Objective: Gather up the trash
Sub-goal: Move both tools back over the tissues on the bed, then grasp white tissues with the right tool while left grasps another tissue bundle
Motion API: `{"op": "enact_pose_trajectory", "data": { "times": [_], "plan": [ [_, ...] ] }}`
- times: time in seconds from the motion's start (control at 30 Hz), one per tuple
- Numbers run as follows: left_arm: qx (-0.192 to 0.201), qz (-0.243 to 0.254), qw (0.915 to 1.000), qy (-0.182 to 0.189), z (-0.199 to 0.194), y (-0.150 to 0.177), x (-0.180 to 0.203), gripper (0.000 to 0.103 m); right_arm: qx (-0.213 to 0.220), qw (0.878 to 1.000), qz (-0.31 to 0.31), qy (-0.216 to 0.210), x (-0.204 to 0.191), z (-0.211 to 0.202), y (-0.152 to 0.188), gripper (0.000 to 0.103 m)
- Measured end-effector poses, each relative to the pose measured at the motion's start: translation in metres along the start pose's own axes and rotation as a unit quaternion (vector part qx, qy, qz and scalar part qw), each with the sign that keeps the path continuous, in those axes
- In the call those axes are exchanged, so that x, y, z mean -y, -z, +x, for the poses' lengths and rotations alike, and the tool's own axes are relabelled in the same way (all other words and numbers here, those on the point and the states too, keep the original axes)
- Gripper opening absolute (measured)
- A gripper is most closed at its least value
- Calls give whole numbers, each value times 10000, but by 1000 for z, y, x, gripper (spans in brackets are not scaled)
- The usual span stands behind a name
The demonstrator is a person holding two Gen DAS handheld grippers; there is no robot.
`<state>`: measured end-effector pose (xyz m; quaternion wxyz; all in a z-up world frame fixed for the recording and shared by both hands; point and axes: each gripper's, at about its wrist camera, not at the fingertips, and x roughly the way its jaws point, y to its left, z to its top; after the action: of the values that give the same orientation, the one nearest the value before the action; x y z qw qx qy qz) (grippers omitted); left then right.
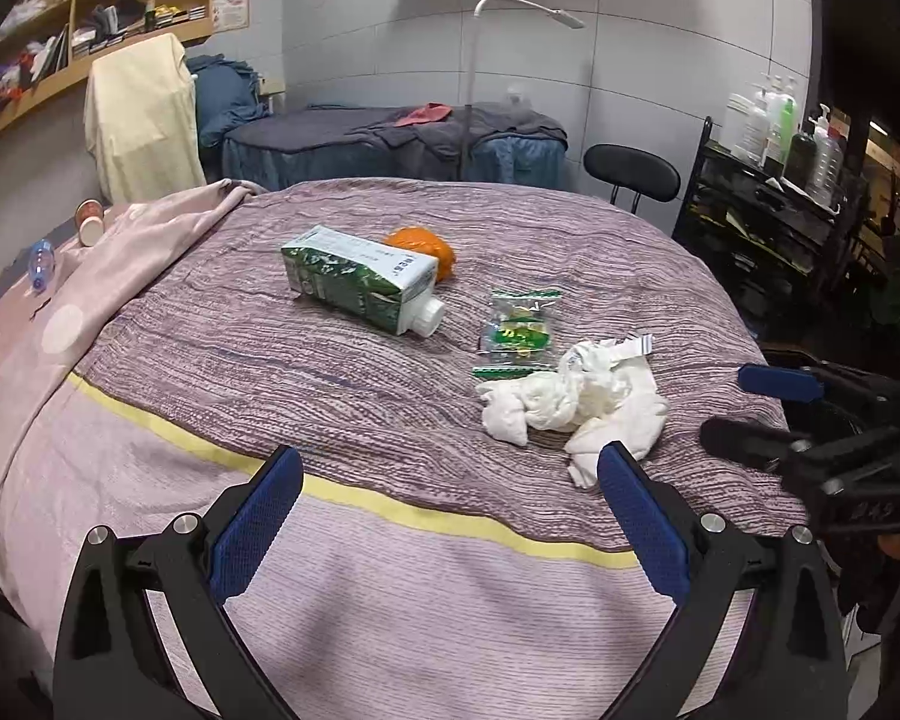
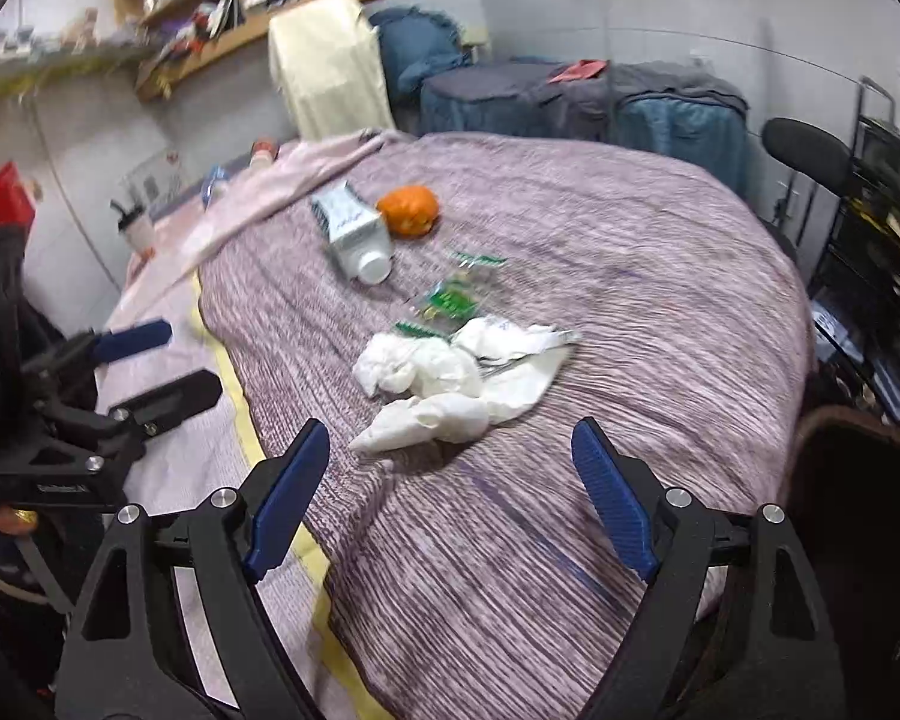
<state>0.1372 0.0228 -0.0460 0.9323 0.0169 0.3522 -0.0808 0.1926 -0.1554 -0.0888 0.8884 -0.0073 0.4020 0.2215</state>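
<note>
Trash lies on a purple striped bedspread [image 1: 342, 396]. A green and white carton [image 1: 360, 279] lies on its side with its white cap toward me. An orange crumpled bag [image 1: 423, 249] sits behind it. A green clear wrapper [image 1: 519, 330] and crumpled white tissues [image 1: 576, 402] lie to the right. My left gripper [image 1: 450, 468] is open and empty, short of the tissues. In the right wrist view my right gripper [image 2: 450, 444] is open and empty, just in front of the tissues [image 2: 450, 378], with the wrapper [image 2: 450, 300], carton [image 2: 354, 234] and orange bag [image 2: 408, 210] beyond.
A pink blanket [image 1: 150, 240] covers the bed's left side, with paper cups [image 1: 90, 222] and a bottle [image 1: 41, 264] beyond it. A black chair [image 1: 630, 171], a rack of bottles [image 1: 768, 192], a floor lamp [image 1: 474, 84] and another covered bed [image 1: 390, 144] stand behind.
</note>
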Motion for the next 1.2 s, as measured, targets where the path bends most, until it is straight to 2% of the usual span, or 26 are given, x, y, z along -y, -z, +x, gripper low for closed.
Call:
{"op": "enact_pose_trajectory", "data": {
  "times": [0.07,0.23,0.3,0.37,0.4,0.63,0.8,1.0,1.13,1.2],
  "plan": [
    [-29,35,10000,0,2,0,-1,97,-270,9995,-146,97,-5,16,-5,76],
    [-126,188,9997,16,10,-1,0,97,-761,9966,-269,138,-8,47,-13,55],
    [-153,277,9995,25,14,-2,1,97,-885,9955,-323,126,-9,56,-14,32],
    [-180,376,9991,32,18,-4,2,97,-820,9962,-290,93,-7,55,-13,20],
    [-197,440,9988,26,21,-5,3,97,-754,9968,-243,56,-5,53,-13,17],
    [-325,914,9953,10,39,-16,15,95,-55,9998,168,-56,10,12,-9,13],
    [-541,1576,9860,106,58,-21,40,90,312,9987,370,127,19,-21,-4,13],
    [-1089,2191,9692,284,96,-23,64,78,543,9958,660,343,40,-49,6,13],
    [-1401,2336,9616,333,118,-27,71,69,591,9940,825,407,51,-59,16,13],
    [-1517,2380,9586,372,124,-28,73,55,626,9931,902,405,54,-61,21,13]
  ]
}}
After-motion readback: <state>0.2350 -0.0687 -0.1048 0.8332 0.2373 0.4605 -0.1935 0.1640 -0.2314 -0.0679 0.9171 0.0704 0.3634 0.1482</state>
